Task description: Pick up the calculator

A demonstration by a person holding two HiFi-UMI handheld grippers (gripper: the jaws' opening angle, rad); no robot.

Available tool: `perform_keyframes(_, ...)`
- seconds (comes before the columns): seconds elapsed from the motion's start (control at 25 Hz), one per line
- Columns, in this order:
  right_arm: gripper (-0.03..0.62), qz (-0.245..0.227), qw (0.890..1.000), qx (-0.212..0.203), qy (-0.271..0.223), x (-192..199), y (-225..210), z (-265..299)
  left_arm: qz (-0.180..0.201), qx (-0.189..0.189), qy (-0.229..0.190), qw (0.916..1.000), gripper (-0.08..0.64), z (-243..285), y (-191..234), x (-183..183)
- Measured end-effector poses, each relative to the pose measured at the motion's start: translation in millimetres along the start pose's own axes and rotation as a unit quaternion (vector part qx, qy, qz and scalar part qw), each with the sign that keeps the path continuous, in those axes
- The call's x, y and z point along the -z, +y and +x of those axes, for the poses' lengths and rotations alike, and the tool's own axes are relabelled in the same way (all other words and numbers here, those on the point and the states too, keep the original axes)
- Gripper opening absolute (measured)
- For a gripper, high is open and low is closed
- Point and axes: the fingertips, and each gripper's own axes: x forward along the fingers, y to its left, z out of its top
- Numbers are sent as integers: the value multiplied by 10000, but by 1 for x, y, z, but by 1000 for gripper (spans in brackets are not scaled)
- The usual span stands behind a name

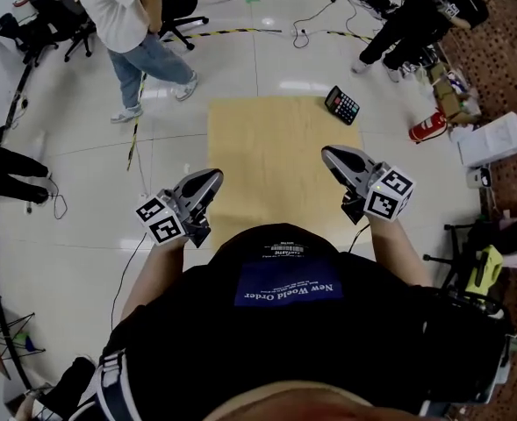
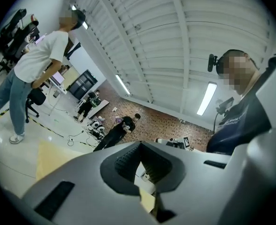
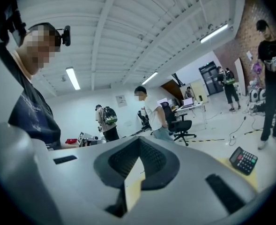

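Observation:
The black calculator (image 1: 341, 104) lies on the far right corner of a light wooden table (image 1: 276, 147); it also shows low on the right of the right gripper view, calculator (image 3: 243, 160). My left gripper (image 1: 209, 181) hovers over the table's near left edge with its jaws shut and nothing in them. Over the near right part of the table, my right gripper (image 1: 332, 155) is also shut and empty, well short of the calculator. In their own views the left gripper (image 2: 140, 144) and right gripper (image 3: 139, 139) both point out level over the table. The left gripper view does not show the calculator.
A red fire extinguisher (image 1: 427, 128) and a white box (image 1: 495, 139) lie on the floor right of the table. A person in a white shirt (image 1: 135, 24) stands far left, another in black (image 1: 416, 24) far right. Office chairs (image 1: 181, 7) and cables lie beyond.

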Motion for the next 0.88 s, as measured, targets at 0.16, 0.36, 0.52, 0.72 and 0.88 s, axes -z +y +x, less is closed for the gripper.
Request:
perform_keyframes(0.16, -15, -1, 10000, -21, 88, 9, -13, 0, -143, -98, -19, 9998, 6, 4, 8, 14)
perform_keyframes(0.36, -15, -258, 9995, -148, 90, 9, -48, -11, -309, -349, -113, 9988, 6, 36, 9, 28)
perform_keyframes(0.52, -15, -547, 9978, -276, 262, 26, -69, -22, -463, -614, 28, 9970, 6, 55, 4, 47)
perform_keyframes(0.72, -15, -324, 9991, -255, 129, 36, -100, -40, -402, -617, 270, 9969, 6, 103, 13, 51)
perform_keyframes(0.88, -15, -188, 9998, -58, 67, 44, -122, -66, -221, -503, 544, 9970, 6, 167, 37, 53)
